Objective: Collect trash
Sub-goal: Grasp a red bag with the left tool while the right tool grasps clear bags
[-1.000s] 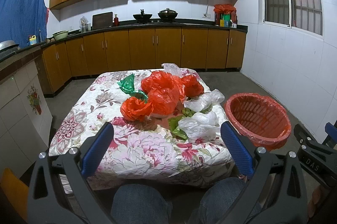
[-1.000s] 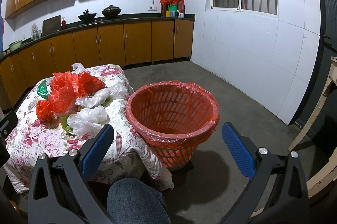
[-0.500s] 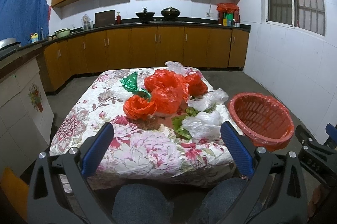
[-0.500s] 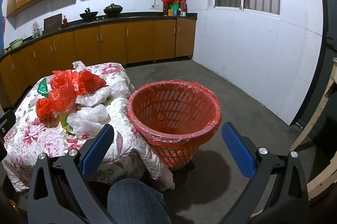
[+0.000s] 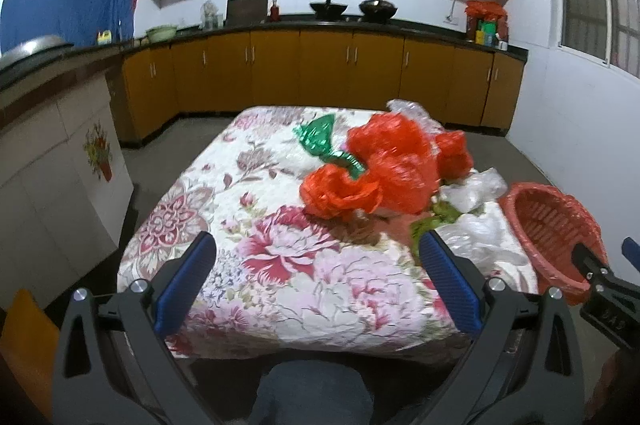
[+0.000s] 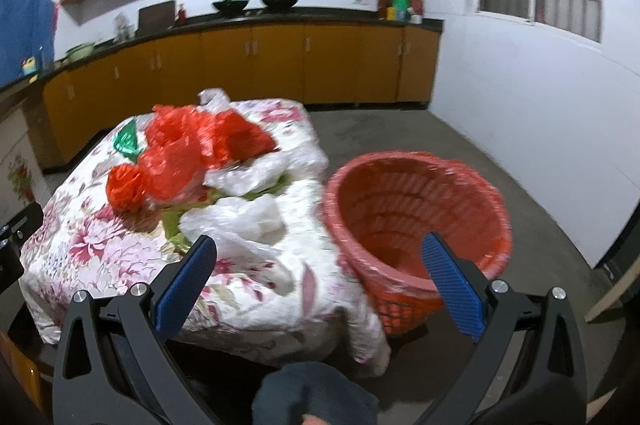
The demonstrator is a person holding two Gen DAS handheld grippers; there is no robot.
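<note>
Item: a table under a floral tablecloth (image 5: 280,265), which we take as our landmark. On its far right part we list a heap of crumpled red plastic bags (image 5: 392,169), with a green foil wrapper (image 5: 320,139) on the heap's left edge, a clear bag (image 5: 408,109) behind it, and white plastic bags (image 6: 244,221) on its near right side over some green scraps (image 6: 172,225). Beside the table's right edge stands a red mesh waste basket (image 6: 416,209) lined with a red bag; the right wrist view shows its whole mouth and nothing in the part of its interior we can see, whereas the left wrist view catches only its left half at the frame edge. Our left gripper (image 5: 318,277) hangs over the table's near edge, jaws spread wide, nothing between the blue pads (image 5: 186,281). Our right gripper (image 6: 320,277) hangs off the table's near right corner, jaws equally wide and empty, one pad before the cloth, the other before the basket. Only the left view shows the tiled counter (image 5: 60,153) left of the table; only the right view shows the open concrete floor (image 6: 400,133) right of it. A denim-clad knee (image 5: 312,393) sits below the table's near edge.
</note>
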